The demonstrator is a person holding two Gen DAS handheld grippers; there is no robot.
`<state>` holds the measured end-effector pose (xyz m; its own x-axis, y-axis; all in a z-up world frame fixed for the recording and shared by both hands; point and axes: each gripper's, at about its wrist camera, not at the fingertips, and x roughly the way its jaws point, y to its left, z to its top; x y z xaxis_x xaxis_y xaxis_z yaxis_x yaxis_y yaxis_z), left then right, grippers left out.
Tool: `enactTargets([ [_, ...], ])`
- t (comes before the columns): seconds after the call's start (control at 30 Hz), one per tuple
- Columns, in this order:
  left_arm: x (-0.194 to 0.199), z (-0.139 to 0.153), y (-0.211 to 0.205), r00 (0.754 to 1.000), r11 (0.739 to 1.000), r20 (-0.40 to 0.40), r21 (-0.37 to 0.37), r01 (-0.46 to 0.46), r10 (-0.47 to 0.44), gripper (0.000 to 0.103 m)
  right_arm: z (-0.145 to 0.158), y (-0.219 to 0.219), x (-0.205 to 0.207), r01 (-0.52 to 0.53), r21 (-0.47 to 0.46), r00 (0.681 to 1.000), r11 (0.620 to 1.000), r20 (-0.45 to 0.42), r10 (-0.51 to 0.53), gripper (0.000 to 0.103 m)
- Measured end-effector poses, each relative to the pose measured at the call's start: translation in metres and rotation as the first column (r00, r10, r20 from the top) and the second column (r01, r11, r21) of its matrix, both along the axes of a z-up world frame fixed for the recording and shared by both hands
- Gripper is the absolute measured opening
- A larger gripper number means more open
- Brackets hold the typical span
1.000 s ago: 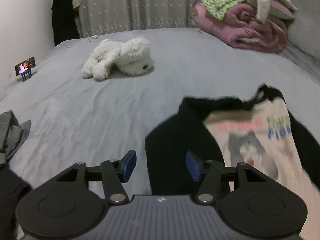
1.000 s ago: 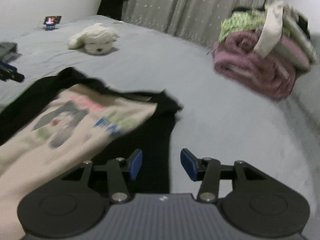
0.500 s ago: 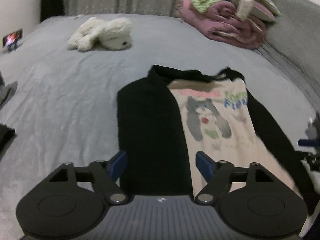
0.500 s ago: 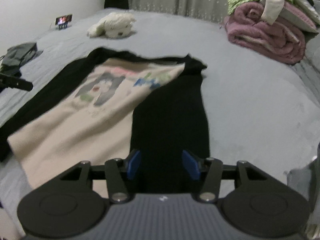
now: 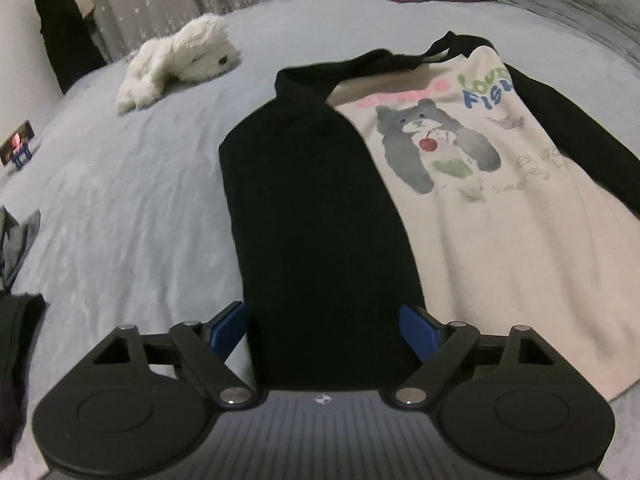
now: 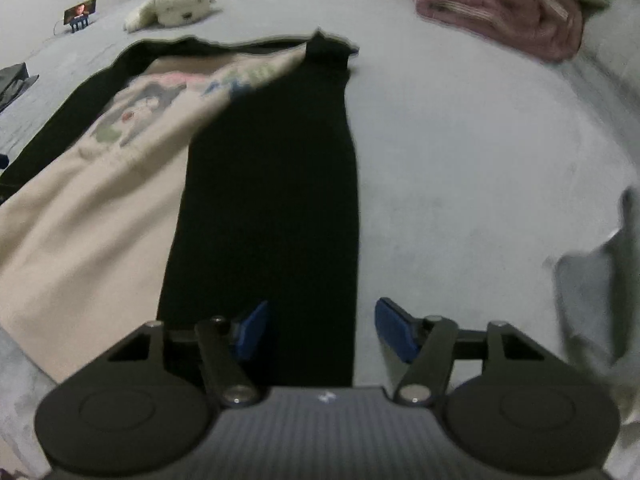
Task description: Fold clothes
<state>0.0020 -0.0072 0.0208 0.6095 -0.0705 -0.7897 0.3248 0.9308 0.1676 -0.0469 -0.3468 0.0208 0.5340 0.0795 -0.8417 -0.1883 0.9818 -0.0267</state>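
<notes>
Hovering over the bed, I hold both grippers with jaws spread wide and nothing between them. My left gripper sits above the shirt's left black sleeve, which lies folded straight down the body. My right gripper hangs over the other sleeve, likewise laid flat. A plush toy rests beyond the collar.

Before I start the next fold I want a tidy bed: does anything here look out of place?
Mostly tidy. The shirt lies flat with both black sleeves folded straight down its sides. The one stray is a white plush toy lying on the bed beyond the collar, apart from the shirt. Both grippers' jaws are open, holding nothing.
</notes>
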Motion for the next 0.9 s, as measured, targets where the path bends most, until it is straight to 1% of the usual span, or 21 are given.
enactTargets([
  [0.03, 0.0, 0.001, -0.001, 1.0, 1.0, -0.003, -0.008, 0.014, -0.014, 0.044, 0.0, 0.0, 0.0, -0.015, 0.019, 1.0, 1.0, 0.001, 0.015, 0.019],
  [0.07, 0.001, 0.005, 0.002, 1.0, 1.0, -0.008, -0.025, 0.002, -0.002, 0.021, 0.001, 0.002, -0.001, -0.026, 0.016, 1.0, 1.0, 0.007, 0.025, 0.009],
  [0.1, 0.003, 0.009, 0.006, 1.0, 0.999, -0.013, -0.044, -0.014, 0.014, 0.011, 0.004, 0.003, -0.001, -0.025, -0.001, 0.999, 1.0, 0.02, 0.025, 0.009],
  [0.13, 0.005, 0.014, 0.01, 0.999, 0.998, -0.019, -0.062, -0.031, 0.03, 0.011, 0.01, 0.002, -0.001, -0.019, -0.02, 0.999, 1.0, 0.044, 0.019, 0.009],
  [0.2, 0.008, 0.026, 0.028, 0.998, 0.988, -0.03, -0.143, -0.062, 0.059, 0.01, 0.023, 0.0, -0.002, -0.004, -0.056, 0.996, 0.998, 0.091, 0.009, 0.008],
  [0.33, 0.013, 0.047, 0.061, 0.991, 0.97, 0.008, -0.205, -0.131, 0.135, 0.01, 0.049, -0.006, -0.003, 0.03, -0.125, 0.982, 0.992, 0.187, -0.006, 0.008],
  [0.37, 0.014, 0.051, 0.068, 0.987, 0.966, 0.02, -0.209, -0.151, 0.159, 0.003, 0.055, -0.007, -0.004, 0.039, -0.142, 0.978, 0.989, 0.211, -0.008, 0.008],
  [0.47, 0.02, 0.062, 0.084, 0.975, 0.956, 0.051, -0.211, -0.202, 0.217, 0.003, 0.074, -0.012, -0.003, 0.067, -0.19, 0.961, 0.979, 0.276, -0.012, 0.008],
  [0.63, 0.036, 0.069, 0.103, 0.962, 0.95, 0.075, -0.195, -0.245, 0.263, 0.003, 0.091, -0.02, 0.02, 0.078, -0.301, 0.95, 0.95, 0.311, 0.02, 0.008],
  [0.7, 0.042, 0.072, 0.11, 0.956, 0.947, 0.084, -0.189, -0.262, 0.281, 0.003, 0.096, -0.017, 0.033, 0.071, -0.363, 0.943, 0.929, 0.327, 0.056, 0.008],
  [0.77, 0.056, 0.086, 0.118, 0.935, 0.938, 0.139, -0.174, -0.3, 0.325, 0.003, 0.107, -0.02, 0.051, 0.083, -0.429, 0.932, 0.899, 0.353, 0.083, 0.008],
  [0.8, 0.063, 0.094, 0.123, 0.922, 0.932, 0.168, -0.167, -0.321, 0.347, 0.003, 0.113, -0.025, 0.063, 0.101, -0.447, 0.928, 0.889, 0.364, 0.078, 0.008],
  [0.87, 0.086, 0.116, 0.136, 0.876, 0.909, 0.251, -0.183, -0.375, 0.412, 0.003, 0.127, -0.044, 0.09, 0.167, -0.472, 0.916, 0.866, 0.399, 0.04, 0.008],
  [0.9, 0.099, 0.125, 0.144, 0.846, 0.891, 0.284, -0.206, -0.405, 0.451, 0.003, 0.133, -0.058, 0.106, 0.228, -0.485, 0.904, 0.844, 0.428, 0.002, 0.008],
])
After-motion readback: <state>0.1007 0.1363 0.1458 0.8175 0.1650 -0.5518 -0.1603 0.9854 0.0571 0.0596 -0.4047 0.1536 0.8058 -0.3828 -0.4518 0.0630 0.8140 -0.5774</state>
